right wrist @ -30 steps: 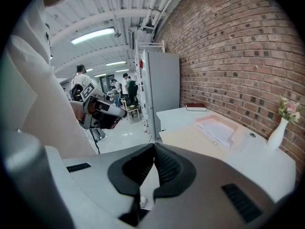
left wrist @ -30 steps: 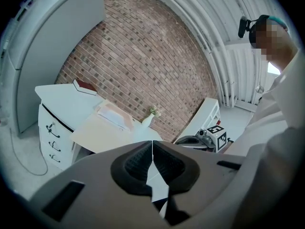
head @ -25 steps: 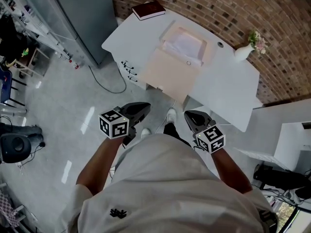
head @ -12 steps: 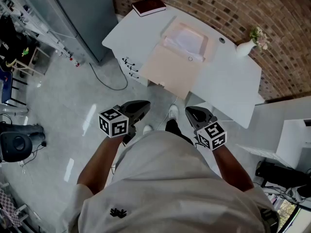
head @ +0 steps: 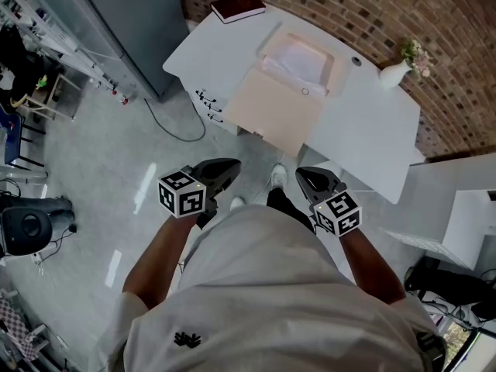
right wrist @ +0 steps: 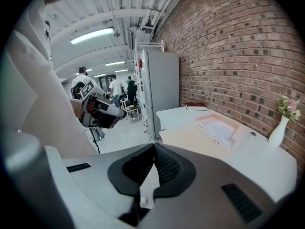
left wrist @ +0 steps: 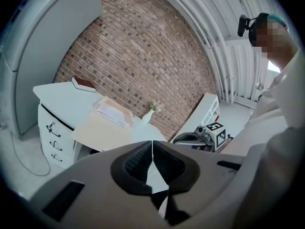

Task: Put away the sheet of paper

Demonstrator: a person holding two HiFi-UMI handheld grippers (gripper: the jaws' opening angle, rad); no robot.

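Note:
A sheet of white paper [head: 298, 56] lies in an open beige folder box [head: 277, 107] on the white desk [head: 364, 142]; the box's flap hangs over the desk's front edge. The paper [left wrist: 112, 112] and box also show in the left gripper view, and the paper [right wrist: 219, 127] in the right gripper view. Both grippers hover in front of the person's waist, well short of the desk. My left gripper [head: 231, 167] [left wrist: 152, 144] is shut with nothing in it. My right gripper [head: 302, 175] [right wrist: 154, 147] is shut and empty too.
A dark red book [head: 238, 6] lies at the desk's far left corner and a white vase with flowers [head: 395, 72] stands at its right. Drawers [head: 205, 103] sit under the desk's left side. A grey cabinet [head: 116, 22], a floor cable [head: 174, 134] and distant people [right wrist: 114, 87] are around.
The desk has drifted slightly to the right in the head view; both grippers stay where they were, still shut.

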